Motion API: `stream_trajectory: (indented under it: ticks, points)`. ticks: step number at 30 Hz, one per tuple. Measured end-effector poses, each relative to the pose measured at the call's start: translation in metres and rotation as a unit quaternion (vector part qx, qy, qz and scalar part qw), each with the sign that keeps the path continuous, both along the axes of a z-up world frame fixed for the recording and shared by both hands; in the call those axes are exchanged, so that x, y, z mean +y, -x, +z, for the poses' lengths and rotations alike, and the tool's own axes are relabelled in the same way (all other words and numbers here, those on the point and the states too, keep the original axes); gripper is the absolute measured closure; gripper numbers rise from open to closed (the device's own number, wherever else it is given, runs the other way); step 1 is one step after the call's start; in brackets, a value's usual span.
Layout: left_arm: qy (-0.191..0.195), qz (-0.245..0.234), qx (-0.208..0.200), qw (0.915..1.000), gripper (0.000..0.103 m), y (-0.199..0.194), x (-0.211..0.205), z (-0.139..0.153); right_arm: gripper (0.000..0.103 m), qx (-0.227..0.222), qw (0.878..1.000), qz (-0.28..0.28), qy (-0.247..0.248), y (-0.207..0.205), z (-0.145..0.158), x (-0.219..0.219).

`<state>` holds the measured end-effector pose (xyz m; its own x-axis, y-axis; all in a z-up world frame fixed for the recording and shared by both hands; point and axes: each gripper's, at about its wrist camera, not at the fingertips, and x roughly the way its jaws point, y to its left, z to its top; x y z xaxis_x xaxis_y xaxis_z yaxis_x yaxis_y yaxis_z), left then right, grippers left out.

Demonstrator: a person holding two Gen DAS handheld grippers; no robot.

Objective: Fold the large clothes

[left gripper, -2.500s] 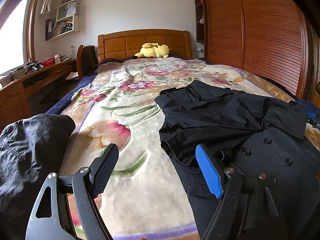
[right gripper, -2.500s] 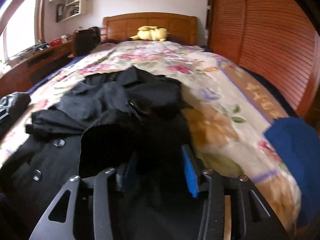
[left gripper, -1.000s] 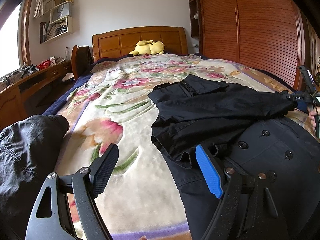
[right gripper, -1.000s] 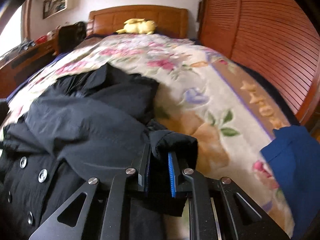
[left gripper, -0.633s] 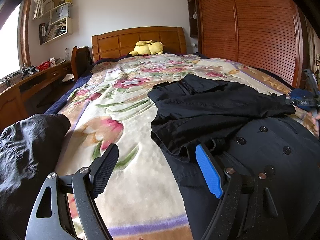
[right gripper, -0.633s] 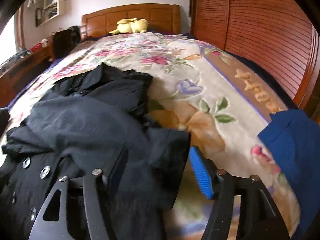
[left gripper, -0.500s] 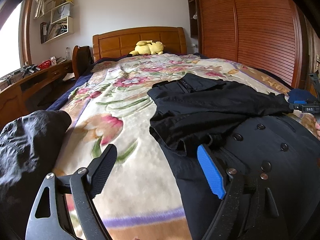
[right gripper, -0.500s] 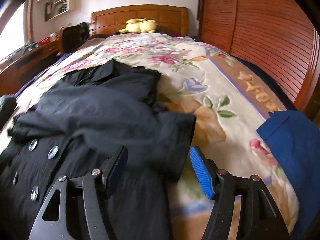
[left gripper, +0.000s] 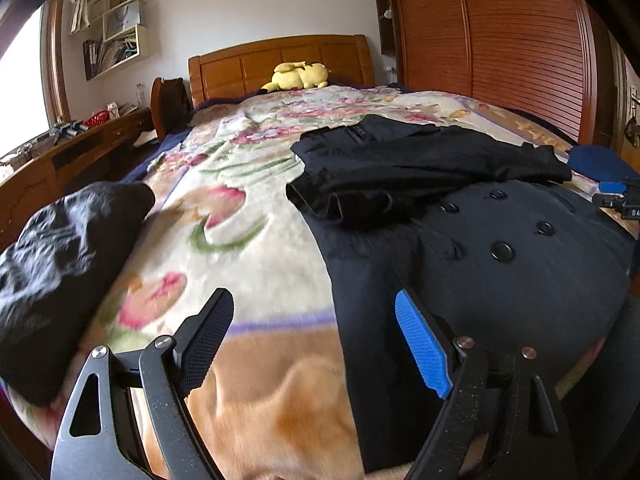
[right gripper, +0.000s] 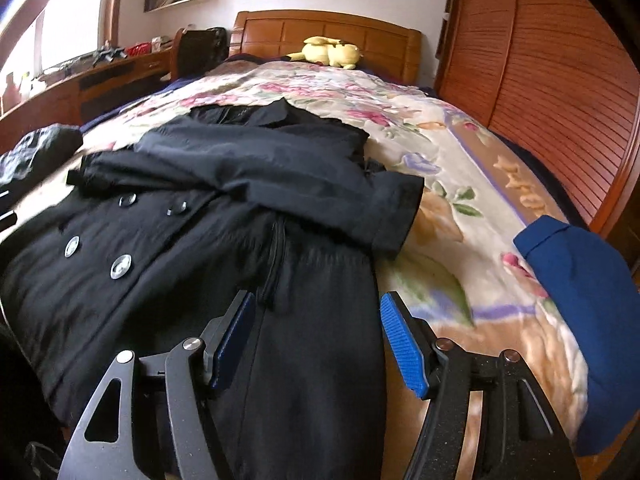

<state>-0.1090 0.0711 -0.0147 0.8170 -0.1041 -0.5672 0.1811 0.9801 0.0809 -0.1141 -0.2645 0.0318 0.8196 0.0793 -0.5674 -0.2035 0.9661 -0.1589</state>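
Observation:
A black double-breasted coat [left gripper: 480, 256] lies on the floral bedspread [left gripper: 256, 248], buttons up, with both sleeves folded across its chest. It also shows in the right wrist view [right gripper: 224, 216], the right cuff [right gripper: 396, 216] lying at its right edge. My left gripper [left gripper: 316, 344] is open and empty, above the bed's foot at the coat's left hem edge. My right gripper [right gripper: 316, 340] is open and empty, over the coat's lower right side. The right gripper's tip shows in the left wrist view [left gripper: 616, 196].
A crumpled black garment [left gripper: 60, 248] lies at the bed's left edge. A folded blue garment [right gripper: 584, 304] lies at the right edge. A yellow plush toy [left gripper: 298, 76] sits by the headboard. A wooden wardrobe [left gripper: 500, 40] lines the right side and a desk [left gripper: 60, 160] the left.
My right gripper let go of the right sleeve cuff, laid across the coat, and opened. Both grippers have pulled back toward the foot of the bed.

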Motion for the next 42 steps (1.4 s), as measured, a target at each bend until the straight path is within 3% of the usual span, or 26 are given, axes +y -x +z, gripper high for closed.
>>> stream_trajectory:
  ticks: [7,14,21,30,38,40,42]
  points:
    - [0.017,0.011,0.021,0.9996,0.019,0.022,0.000,-0.011,0.036,0.012,1.000,0.005,-0.009,0.018,-0.010,-0.009]
    - [0.017,0.022,0.056,0.9980,0.019,0.019,-0.001,-0.030,0.036,0.038,0.999,0.008,-0.016,0.011,-0.029,-0.016]
    - [0.011,0.025,0.060,0.9978,0.019,0.017,-0.001,-0.032,0.031,0.040,0.999,0.011,-0.027,0.011,-0.032,-0.021]
    - [0.039,0.021,0.064,0.9970,0.019,0.019,0.005,-0.030,0.031,0.055,0.997,0.031,-0.041,0.032,-0.029,-0.029]
    - [0.085,0.009,0.060,0.9945,0.048,0.029,0.016,-0.025,0.043,0.060,0.996,0.046,-0.048,0.035,-0.031,-0.028]
    - [0.088,0.006,0.060,0.9942,0.057,0.030,0.016,-0.025,0.048,0.061,0.996,0.048,-0.051,0.035,-0.031,-0.027]
    - [0.087,0.000,0.062,0.9943,0.062,0.031,0.013,-0.025,0.061,0.061,0.995,0.056,-0.055,0.039,-0.031,-0.025]
